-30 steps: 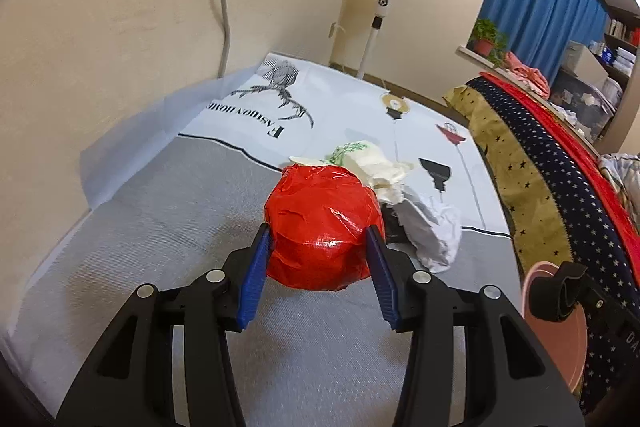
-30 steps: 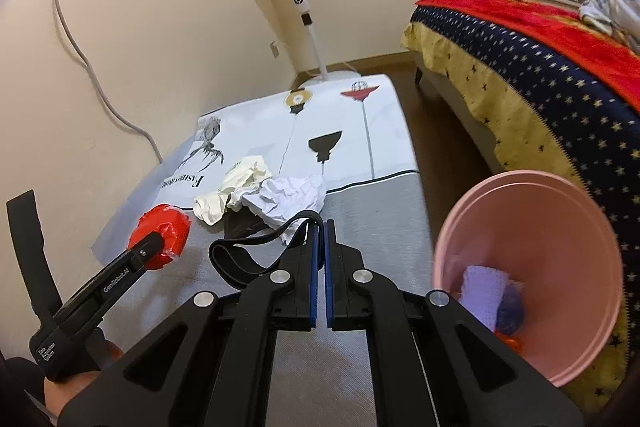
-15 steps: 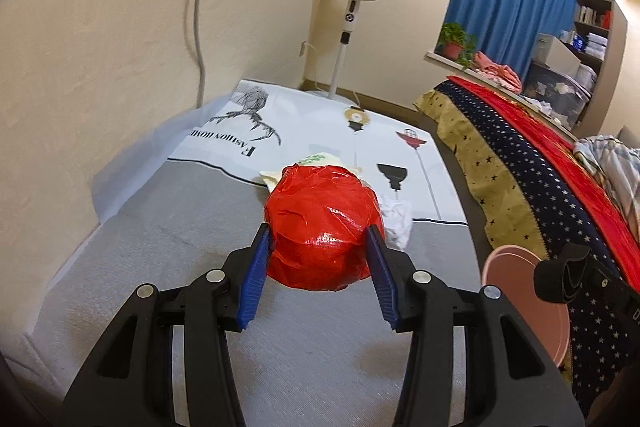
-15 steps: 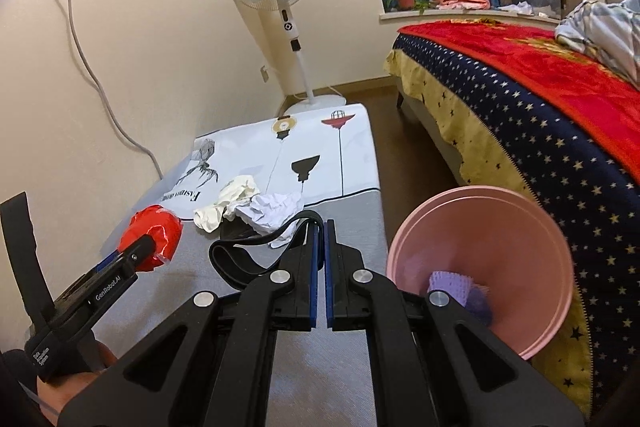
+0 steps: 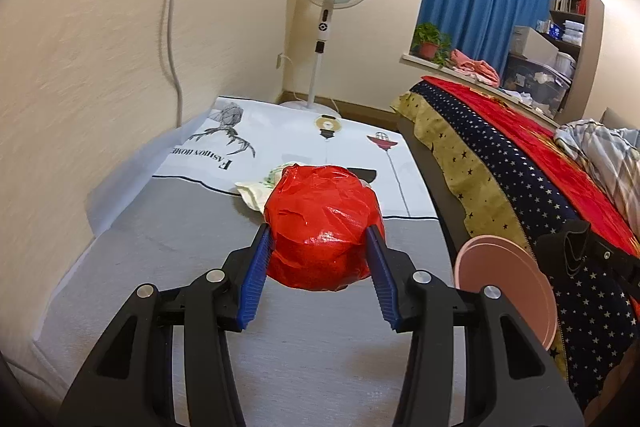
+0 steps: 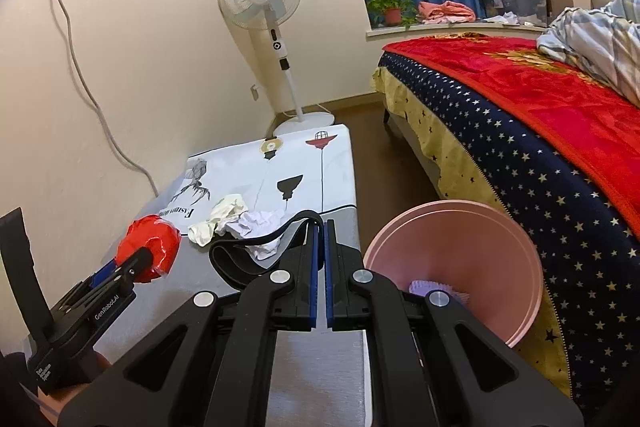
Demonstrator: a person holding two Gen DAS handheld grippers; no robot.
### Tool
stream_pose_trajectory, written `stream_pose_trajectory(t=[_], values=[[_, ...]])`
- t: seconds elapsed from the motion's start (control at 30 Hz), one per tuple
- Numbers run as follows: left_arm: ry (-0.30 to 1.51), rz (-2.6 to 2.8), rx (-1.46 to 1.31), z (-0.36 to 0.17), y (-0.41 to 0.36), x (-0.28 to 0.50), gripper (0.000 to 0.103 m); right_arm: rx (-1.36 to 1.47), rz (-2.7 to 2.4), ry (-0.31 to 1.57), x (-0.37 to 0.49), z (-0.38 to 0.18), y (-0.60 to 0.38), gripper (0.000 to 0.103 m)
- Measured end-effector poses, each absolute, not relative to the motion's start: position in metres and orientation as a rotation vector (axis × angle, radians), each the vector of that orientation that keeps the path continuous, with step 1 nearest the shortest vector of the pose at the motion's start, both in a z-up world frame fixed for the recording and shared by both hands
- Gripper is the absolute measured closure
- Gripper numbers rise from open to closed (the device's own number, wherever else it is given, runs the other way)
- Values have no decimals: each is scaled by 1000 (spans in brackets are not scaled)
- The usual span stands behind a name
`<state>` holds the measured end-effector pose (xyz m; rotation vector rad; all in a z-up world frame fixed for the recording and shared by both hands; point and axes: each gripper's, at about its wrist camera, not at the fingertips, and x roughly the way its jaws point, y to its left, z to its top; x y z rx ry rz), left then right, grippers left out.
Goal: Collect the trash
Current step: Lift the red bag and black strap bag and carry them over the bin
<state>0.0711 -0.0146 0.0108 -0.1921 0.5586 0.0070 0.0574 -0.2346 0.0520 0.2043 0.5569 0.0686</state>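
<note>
While the left tool (image 5: 320, 247) pinches a crumpled red plastic ball (image 5: 322, 225) between its blue pads, lifted clear of the grey mat (image 5: 168, 235), the right tool (image 6: 321, 251) is pressed together on nothing. Glossy and wrinkled, the ball hangs left of the pink bin (image 6: 472, 227); crumpled paper (image 6: 256, 223) lies beyond.

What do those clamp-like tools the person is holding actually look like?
Both are matte black plastic. The left gripper and right gripper each have two angular fingers with cut-out windows, silver screw heads and ribbed blue pads. The left one carries white "GenRobot.AI" lettering and a black strap.
</note>
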Motion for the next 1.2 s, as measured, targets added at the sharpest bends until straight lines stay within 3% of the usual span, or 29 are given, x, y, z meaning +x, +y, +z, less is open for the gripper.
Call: stream_pose_trajectory(t=[1.2], values=[[557,-165,-127,-6,-107,105,56,211,-199,521,62,41,-303,100]])
